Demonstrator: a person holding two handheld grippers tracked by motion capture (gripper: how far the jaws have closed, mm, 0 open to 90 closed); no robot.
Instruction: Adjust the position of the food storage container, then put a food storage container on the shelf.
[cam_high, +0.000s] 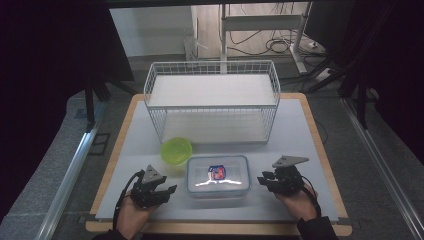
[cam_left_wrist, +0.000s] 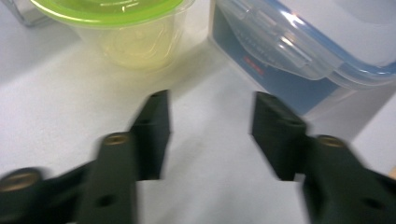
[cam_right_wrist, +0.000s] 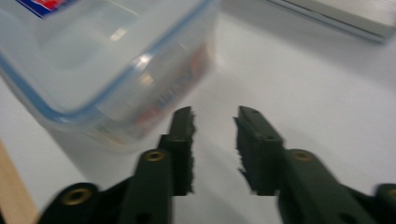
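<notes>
A clear rectangular food box with a blue-edged lid (cam_high: 218, 176) lies near the table's front edge; it fills the top right of the left gripper view (cam_left_wrist: 308, 42) and the top left of the right gripper view (cam_right_wrist: 102, 60). A small round tub with a green lid (cam_high: 176, 150) stands just behind its left corner, seen close in the left gripper view (cam_left_wrist: 130, 28). My left gripper (cam_high: 167, 191) sits left of the box, open, with bare table between its jaws (cam_left_wrist: 210, 126). My right gripper (cam_high: 263, 180) sits right of the box, open and empty (cam_right_wrist: 215, 140).
A white wire basket shelf (cam_high: 212, 100) with two levels stands at the back of the white table mat (cam_high: 295, 150). The table's wooden edge (cam_high: 220, 229) runs along the front. Cables and metal frame legs lie on the floor beyond.
</notes>
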